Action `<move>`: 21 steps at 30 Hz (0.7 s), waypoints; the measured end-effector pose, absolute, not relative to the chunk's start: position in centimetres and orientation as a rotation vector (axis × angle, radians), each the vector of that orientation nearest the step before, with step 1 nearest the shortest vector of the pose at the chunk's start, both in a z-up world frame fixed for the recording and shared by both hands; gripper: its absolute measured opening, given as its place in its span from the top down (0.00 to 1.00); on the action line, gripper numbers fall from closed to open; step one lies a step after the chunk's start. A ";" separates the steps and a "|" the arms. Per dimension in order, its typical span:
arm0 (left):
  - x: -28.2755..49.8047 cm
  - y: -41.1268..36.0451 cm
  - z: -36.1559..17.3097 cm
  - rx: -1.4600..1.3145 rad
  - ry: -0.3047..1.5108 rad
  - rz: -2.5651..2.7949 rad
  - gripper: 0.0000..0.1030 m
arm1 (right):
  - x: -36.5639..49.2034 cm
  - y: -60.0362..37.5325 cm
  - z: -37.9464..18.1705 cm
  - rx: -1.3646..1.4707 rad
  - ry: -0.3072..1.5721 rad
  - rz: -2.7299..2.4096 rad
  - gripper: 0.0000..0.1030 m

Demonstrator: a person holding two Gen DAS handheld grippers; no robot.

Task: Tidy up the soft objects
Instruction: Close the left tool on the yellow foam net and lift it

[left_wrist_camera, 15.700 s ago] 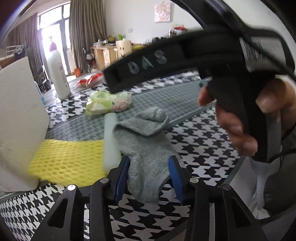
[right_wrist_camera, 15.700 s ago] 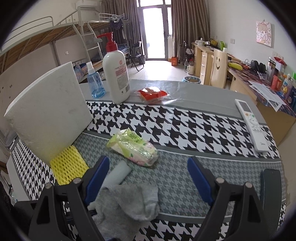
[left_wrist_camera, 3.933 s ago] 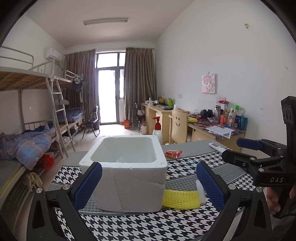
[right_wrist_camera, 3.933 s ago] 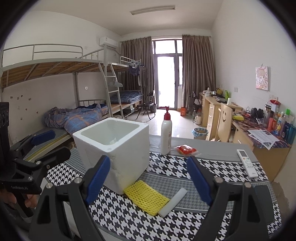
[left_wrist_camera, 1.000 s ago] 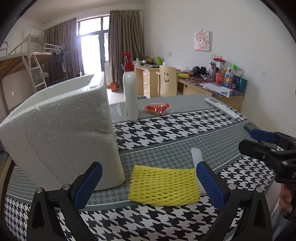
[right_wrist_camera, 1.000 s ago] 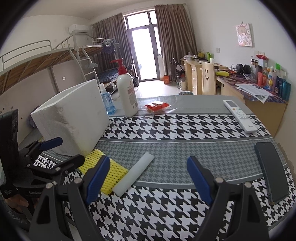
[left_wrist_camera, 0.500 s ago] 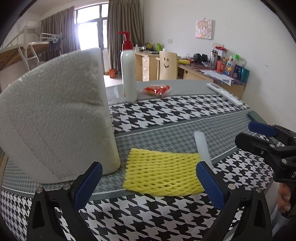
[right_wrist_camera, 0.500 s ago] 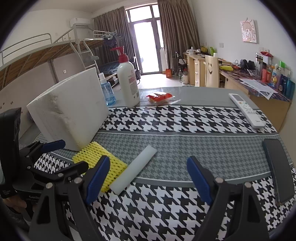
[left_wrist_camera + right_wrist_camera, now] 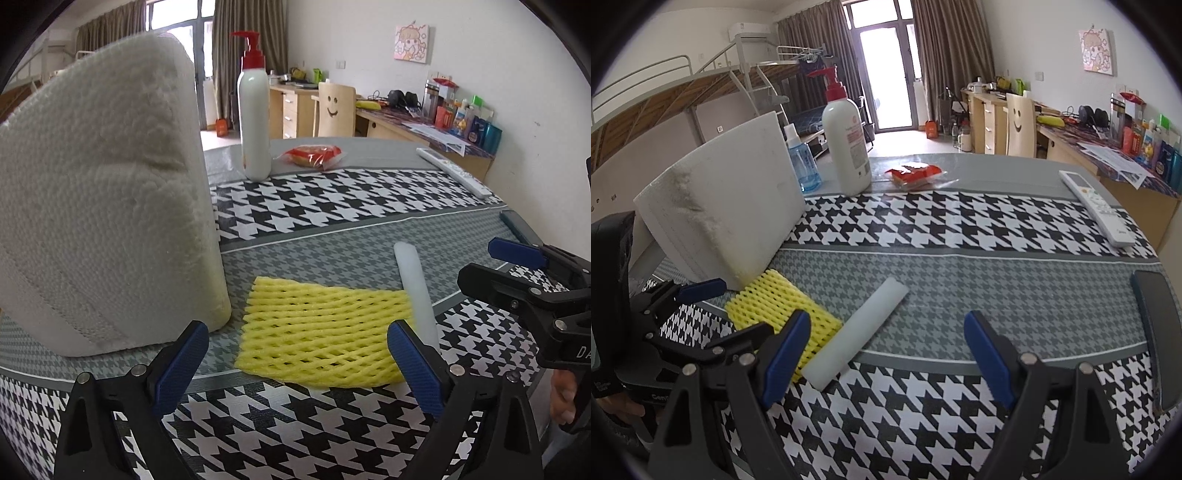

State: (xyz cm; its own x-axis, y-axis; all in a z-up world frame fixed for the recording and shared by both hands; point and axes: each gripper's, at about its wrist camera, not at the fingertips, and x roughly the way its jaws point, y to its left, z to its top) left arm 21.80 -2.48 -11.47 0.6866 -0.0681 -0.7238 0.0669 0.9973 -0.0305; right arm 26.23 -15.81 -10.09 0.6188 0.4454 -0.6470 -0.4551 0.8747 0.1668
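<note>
A flat yellow foam net lies on the checked tablecloth beside a white foam box. A white foam stick lies along the net's right edge. My left gripper stands open just in front of the net, with its blue pads on either side of it and apart from it. My right gripper is open too, low over the cloth; the stick's near end lies just inside its left pad. Each gripper shows at the other view's edge.
At the back of the table stand a white pump bottle, a blue spray bottle and a red snack packet. A remote control and a dark phone lie at the right.
Both grippers have sunk and tipped toward the table. The yellow net and the white stick have grown larger in both views. Nothing on the table has moved.
</note>
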 end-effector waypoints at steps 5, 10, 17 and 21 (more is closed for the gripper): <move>21.9 -2.2 -11.9 -0.012 0.828 -0.071 0.06 | 26.4 -15.6 -10.3 -0.020 0.745 0.524 0.15; 22.4 -2.5 -12.3 -0.011 0.850 -0.088 0.14 | 26.8 -15.6 -10.6 -0.016 0.759 0.525 0.15; 22.7 -2.5 -12.7 -0.039 0.881 -0.119 0.30 | 27.1 -15.3 -11.0 -0.009 0.784 0.523 0.15; 22.6 -2.8 -12.5 -0.030 0.877 -0.132 0.41 | 27.3 -14.9 -11.4 -0.008 0.804 0.527 0.15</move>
State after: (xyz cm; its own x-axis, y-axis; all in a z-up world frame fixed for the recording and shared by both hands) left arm 22.56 -2.77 -12.53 0.6322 -0.1276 -0.7642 0.1028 0.9914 -0.0805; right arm 27.26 -14.89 -11.38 0.5726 0.4462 -0.6878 -0.4523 0.8716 0.1889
